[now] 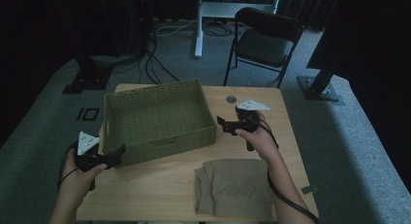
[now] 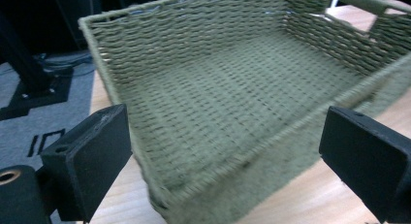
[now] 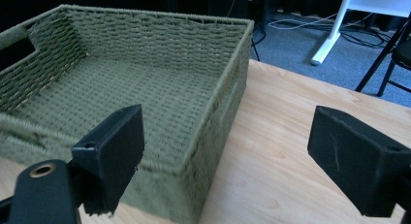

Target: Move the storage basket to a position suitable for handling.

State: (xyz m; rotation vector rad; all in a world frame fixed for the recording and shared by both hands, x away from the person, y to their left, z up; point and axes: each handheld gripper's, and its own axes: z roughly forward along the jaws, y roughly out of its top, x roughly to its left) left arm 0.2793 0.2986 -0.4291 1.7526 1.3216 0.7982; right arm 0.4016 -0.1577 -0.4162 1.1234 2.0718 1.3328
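An empty green woven basket (image 1: 160, 139) stands on the wooden table (image 1: 160, 180), toward its left half. Folded beige cloth (image 1: 237, 185) lies at the table's front, right of centre. My left gripper (image 1: 118, 151) is open at the basket's front left corner, jaws pointing at it; the left gripper view looks into the basket (image 2: 232, 103) with nothing between the jaws. My right gripper (image 1: 222, 124) is open just off the basket's right wall, held above the table; the right gripper view shows that wall (image 3: 228, 103) and bare wood.
A small round metal disc (image 1: 231, 99) is set in the table near its far edge. Behind the table stand a black folding chair (image 1: 264, 40), a white desk leg (image 1: 198, 25), floor cables and black stand bases (image 1: 320, 88).
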